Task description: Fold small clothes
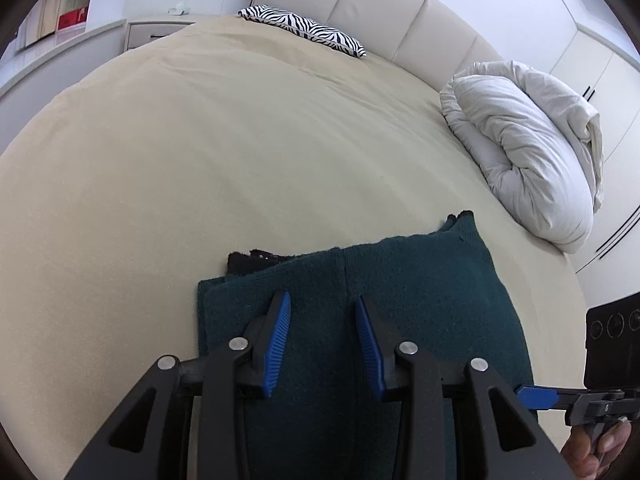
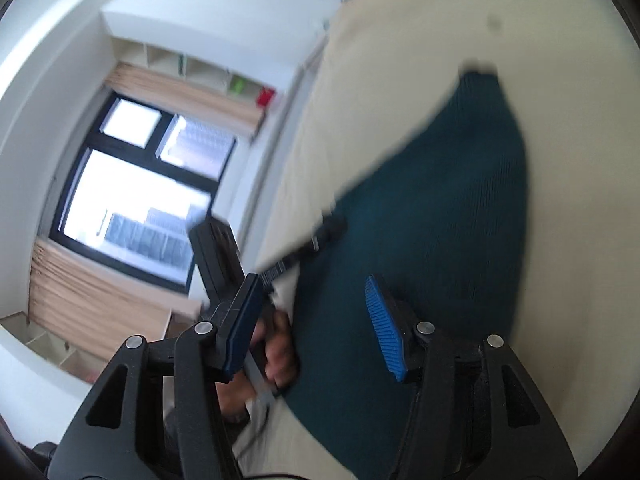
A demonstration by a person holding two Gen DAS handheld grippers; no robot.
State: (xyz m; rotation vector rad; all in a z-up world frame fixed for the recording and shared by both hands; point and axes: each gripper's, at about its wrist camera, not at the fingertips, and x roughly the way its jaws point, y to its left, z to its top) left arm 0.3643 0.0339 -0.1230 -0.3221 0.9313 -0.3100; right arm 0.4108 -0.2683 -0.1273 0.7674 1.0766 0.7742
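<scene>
A wide bed (image 1: pixel 200 152) under a beige cover fills most of the left wrist view, with a padded cream headboard (image 1: pixel 400 12) curving across the top. In the right wrist view (blurred) one dark-framed window (image 2: pixel 132 192) sits at the left, with pale open shelving (image 2: pixel 192 68) above it. At the right of the left wrist view lies one rolled white duvet (image 1: pixel 532 152); one zebra-print pillow (image 1: pixel 304 28) rests at the upper middle. One dark green knitted garment (image 1: pixel 420 300), the only piece of clothing, lies flat on the cover at the lower middle, a black edge showing at its upper left. Two grippers are in view: the left gripper (image 1: pixel 324 320) hovers over the garment with its blue pads apart and nothing between them; the right gripper (image 2: pixel 316 320) also stands apart, holding nothing.
</scene>
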